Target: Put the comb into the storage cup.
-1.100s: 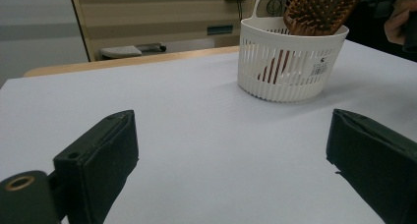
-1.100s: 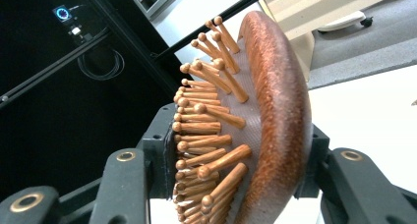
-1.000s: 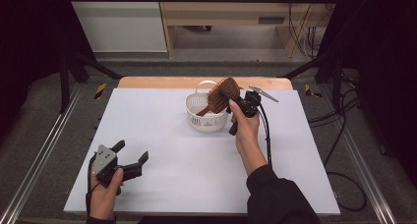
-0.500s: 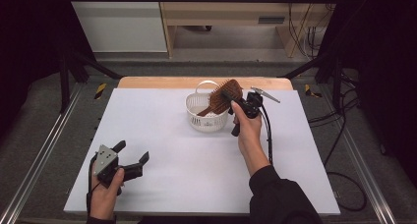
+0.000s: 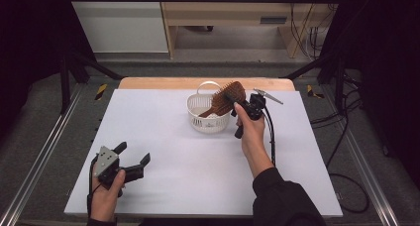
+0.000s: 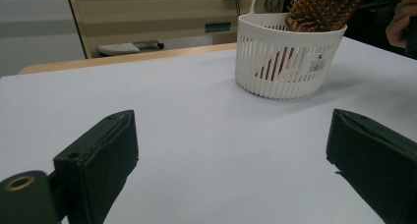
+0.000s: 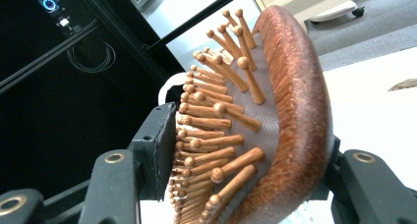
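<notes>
We see the right gripper (image 5: 236, 104) clamped on the head of a wooden hairbrush (image 5: 229, 96) — one jaw against the bristle pegs, the other against the rounded back. From those jaws the brush slants down, its handle inside the white basket (image 5: 200, 121) just beside the gripper. The left gripper (image 5: 132, 159) rests well apart from the basket — jaws spread, nothing between them.

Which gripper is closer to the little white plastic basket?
Right. The right gripper is at the white plastic basket's rim, clamping the brown wooden hairbrush. The left gripper sits open, far away near the table's front.
</notes>
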`<move>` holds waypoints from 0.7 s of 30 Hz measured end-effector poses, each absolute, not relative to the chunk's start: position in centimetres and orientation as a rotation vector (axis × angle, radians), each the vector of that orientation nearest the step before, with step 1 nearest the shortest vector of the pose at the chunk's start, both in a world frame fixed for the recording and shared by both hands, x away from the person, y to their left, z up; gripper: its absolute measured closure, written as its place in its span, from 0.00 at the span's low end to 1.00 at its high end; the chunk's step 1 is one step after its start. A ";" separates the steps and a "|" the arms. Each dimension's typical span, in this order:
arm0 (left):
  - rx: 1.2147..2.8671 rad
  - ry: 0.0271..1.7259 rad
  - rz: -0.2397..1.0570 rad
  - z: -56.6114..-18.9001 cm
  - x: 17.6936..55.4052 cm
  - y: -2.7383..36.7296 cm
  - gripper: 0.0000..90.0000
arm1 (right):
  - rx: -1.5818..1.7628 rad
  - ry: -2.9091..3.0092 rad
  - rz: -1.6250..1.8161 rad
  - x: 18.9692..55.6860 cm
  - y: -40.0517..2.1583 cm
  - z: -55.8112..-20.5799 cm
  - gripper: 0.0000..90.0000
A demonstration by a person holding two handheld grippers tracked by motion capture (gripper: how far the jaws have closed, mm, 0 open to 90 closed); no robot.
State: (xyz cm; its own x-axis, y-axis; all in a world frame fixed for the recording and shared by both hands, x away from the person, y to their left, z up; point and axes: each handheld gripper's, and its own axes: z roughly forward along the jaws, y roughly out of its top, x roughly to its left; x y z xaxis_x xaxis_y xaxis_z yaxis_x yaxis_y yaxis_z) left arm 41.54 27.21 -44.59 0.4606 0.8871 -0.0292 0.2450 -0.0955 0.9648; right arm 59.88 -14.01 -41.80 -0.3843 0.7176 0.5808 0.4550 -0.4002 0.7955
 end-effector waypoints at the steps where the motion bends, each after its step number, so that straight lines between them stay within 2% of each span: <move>1: 1.612 1.005 0.731 -44.6 41.5 27.2 0.06 | 1.610 1.585 1.875 59.9 -14.0 -41.8 0.48; 21: 1.617 1.001 0.726 -44.6 41.6 27.2 0.06 | 1.641 1.583 1.839 59.9 -14.3 -42.1 0.42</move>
